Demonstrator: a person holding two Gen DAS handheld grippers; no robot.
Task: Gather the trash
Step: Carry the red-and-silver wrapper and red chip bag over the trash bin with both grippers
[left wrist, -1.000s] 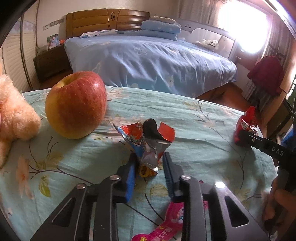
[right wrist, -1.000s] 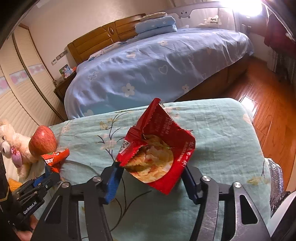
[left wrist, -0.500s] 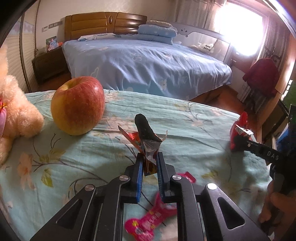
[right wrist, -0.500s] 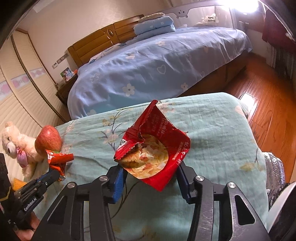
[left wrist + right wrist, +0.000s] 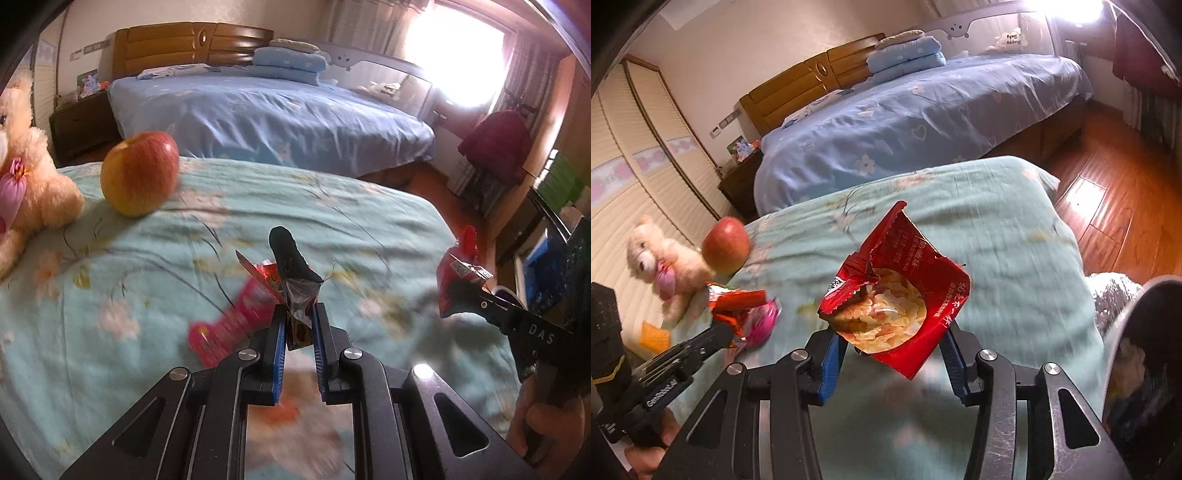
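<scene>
Bedroom tabletop under floral cloth [image 5: 369, 221]: pink wrapper [image 5: 225, 325] lies left of the left hand-held gripper [image 5: 299, 328], clamped on a foil wrapper [image 5: 291, 280]; right hand-held gripper [image 5: 890, 354] grips a chip bag [image 5: 901, 295].

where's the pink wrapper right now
The pink wrapper lies on the floral cover, just left of the left gripper in the left wrist view, nearer the camera than the apple.

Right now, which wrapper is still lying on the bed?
The pink wrapper, lying on the green floral cover; the small foil wrapper and red chip bag are held.
</scene>
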